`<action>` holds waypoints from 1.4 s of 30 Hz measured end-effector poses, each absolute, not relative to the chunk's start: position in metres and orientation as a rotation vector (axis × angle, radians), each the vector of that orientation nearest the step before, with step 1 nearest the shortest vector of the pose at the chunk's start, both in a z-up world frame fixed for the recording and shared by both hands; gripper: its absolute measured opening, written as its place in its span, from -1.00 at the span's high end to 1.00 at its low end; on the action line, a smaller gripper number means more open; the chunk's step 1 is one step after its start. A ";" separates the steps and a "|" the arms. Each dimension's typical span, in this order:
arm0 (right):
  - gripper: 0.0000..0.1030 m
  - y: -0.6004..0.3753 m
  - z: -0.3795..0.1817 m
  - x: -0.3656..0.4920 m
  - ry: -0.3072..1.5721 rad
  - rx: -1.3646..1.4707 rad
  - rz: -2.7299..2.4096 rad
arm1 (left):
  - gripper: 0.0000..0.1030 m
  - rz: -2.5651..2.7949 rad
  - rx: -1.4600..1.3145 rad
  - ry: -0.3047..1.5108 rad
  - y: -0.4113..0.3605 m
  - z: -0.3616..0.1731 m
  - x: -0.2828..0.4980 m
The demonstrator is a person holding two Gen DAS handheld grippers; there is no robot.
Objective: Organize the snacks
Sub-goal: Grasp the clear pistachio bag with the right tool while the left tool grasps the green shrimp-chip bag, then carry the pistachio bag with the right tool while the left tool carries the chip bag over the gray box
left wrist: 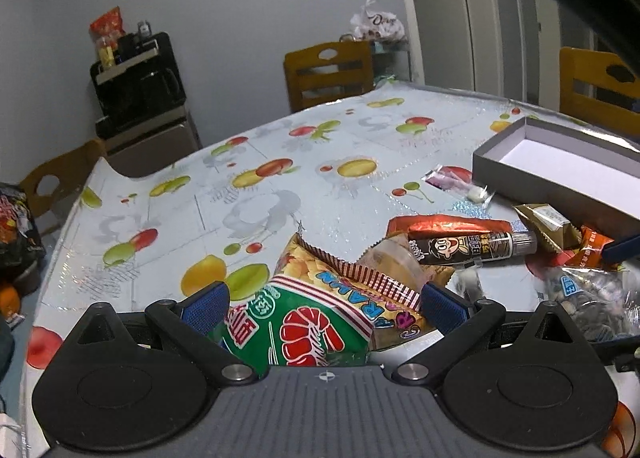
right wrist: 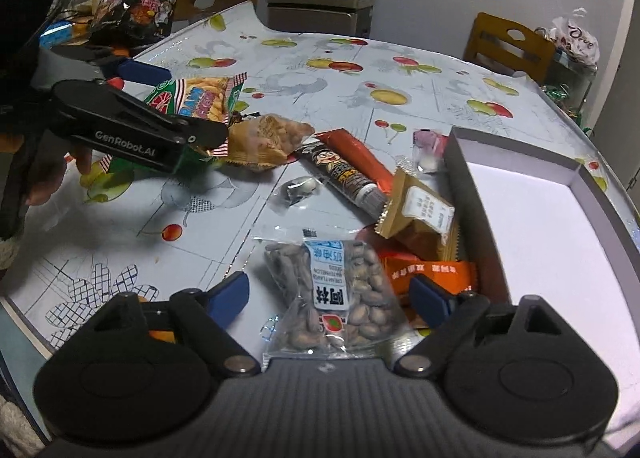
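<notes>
The clear seed packet [right wrist: 334, 294] lying on the table [right wrist: 224, 218] right in front of your right gripper [right wrist: 330, 298] looks light, soft and crinkly, with loose seeds that will shift inside a slick film, so take it across the filled middle, not by the flat sealed edge, which would likely slide out. It sits between the spread right fingers [right wrist: 230, 292], neither pad pressing on it yet; the right-hand pad lies over the orange packet [right wrist: 432, 272] beside it, so close carefully or you may catch both. The grey box [right wrist: 456, 162], open and bare inside, stands just to the right, a short carry away. Your left gripper [left wrist: 324, 304] has the green prawn cracker bag [left wrist: 308, 322] between its fingers [left wrist: 206, 304]; the bag fills the gap and seems pinched, though contact at the pads is hard to confirm. That bag is puffy and brittle inside, so squeeze gently. Behind it lie a tan biscuit packet [right wrist: 264, 140], a dark tube snack [right wrist: 340, 174] and a gold packet [right wrist: 420, 208], loosely heaped near the box.
</notes>
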State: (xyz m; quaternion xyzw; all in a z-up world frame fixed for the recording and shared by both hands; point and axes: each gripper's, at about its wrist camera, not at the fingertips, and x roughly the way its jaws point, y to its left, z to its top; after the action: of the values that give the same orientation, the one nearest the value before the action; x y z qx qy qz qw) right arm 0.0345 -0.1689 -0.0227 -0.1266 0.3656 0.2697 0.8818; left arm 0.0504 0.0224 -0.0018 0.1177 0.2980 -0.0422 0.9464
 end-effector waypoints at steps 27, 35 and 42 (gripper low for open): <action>-0.07 -0.176 -0.023 0.031 0.744 -0.180 0.588 | -0.27 -0.042 0.186 0.630 0.024 0.006 0.039; -0.07 -0.181 -0.009 0.025 0.698 -0.162 0.586 | -0.20 -0.033 0.204 0.577 0.018 0.022 0.027; -0.07 -0.190 0.015 0.016 0.617 -0.147 0.582 | -0.19 -0.048 0.203 0.517 0.007 0.046 0.021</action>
State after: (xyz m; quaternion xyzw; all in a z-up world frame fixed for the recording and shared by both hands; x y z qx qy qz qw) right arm 0.0155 -0.1904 0.0148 -0.0714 0.2993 0.2819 0.9088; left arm 0.0208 0.0068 0.0461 0.1002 0.2552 -0.0238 0.9614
